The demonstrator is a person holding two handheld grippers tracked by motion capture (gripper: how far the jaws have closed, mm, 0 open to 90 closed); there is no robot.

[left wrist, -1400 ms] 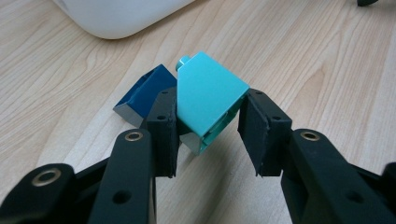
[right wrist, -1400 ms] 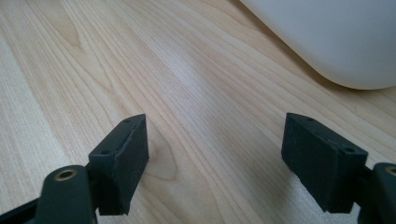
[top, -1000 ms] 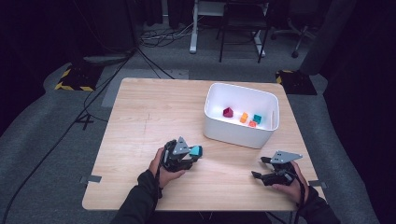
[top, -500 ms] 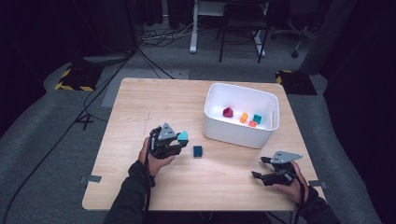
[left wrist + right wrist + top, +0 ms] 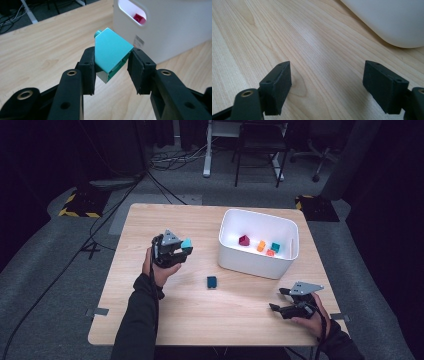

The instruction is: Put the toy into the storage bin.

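- Left gripper [image 5: 184, 251]: fingers clamped on the turquoise block [image 5: 111, 53], held tilted above the worktop [image 5: 150, 320].
- White bin [image 5: 257, 265]: lies to the block's right, near.
- Right gripper [image 5: 280, 301]: fingers apart, empty.

White bin [image 5: 387, 20] cut off by the right gripper view's edge; the turquoise block's [image 5: 112, 53] lower faces hidden between jaws.

right gripper [image 5: 327, 82] | jaws wide apart, nothing between | just above wooden table [image 5: 287, 37] | white bin [image 5: 392, 20] ahead, upper right
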